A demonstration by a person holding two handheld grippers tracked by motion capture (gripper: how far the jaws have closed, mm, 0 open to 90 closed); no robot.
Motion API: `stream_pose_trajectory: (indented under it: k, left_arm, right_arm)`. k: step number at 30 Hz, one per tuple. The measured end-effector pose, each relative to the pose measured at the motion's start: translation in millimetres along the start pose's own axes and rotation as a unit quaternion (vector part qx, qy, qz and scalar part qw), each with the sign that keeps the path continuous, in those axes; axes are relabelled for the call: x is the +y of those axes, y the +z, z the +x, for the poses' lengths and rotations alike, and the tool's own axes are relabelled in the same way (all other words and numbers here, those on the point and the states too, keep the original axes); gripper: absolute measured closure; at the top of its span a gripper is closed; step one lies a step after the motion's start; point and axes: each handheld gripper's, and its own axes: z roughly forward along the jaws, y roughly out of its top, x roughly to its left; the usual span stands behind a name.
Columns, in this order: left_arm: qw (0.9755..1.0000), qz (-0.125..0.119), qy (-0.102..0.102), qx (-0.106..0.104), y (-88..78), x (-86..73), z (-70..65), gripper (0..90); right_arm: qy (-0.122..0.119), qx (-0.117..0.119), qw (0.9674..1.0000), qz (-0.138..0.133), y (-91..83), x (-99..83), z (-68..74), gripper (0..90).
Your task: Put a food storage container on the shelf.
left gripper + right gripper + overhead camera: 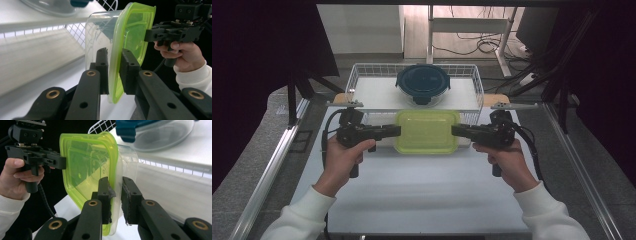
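The left gripper [396, 131] is clamped on the left rim of the green-lidded container [427, 131], and the right gripper [456, 130] is clamped on its right rim, so the container hangs between them at the centre of the high view, in front of the wire basket [353, 75] and above the pale counter [412, 190]. In each gripper view the jaws pinch the green lid edge together with the clear wall beneath it. Higher in the frame, inside the basket, sits a round container with a dark blue lid [422, 83].
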Motion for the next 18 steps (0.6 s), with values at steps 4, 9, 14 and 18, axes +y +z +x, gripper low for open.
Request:
stream_pose_trajectory:
  k: [4, 9, 14, 18]
  left_arm:
    - [1.0000, -0.004, 0.006, 0.001, -1.9, 8.4, -1.1, 78.9]
    - [0.9999, -0.007, 0.010, 0.000, -5.0, 19.9, -1.1, 79.0]
    - [0.9998, -0.012, 0.018, 0.001, -8.0, 33.7, -2.2, 79.0]
    - [0.9997, -0.015, 0.017, -0.002, -9.3, 49.4, 1.1, 79.0]
  right_arm:
    - [-0.004, 0.000, 1.0000, -0.006, -0.6, 8.9, 0.2, 77.4]
    - [-0.010, 0.000, 0.9999, -0.010, -1.4, 19.9, 1.8, 77.4]
    - [-0.013, 0.003, 0.9998, -0.015, -1.7, 33.7, 1.1, 77.4]
    - [-0.015, 0.004, 0.9997, -0.020, -2.0, 48.0, 0.3, 77.4]
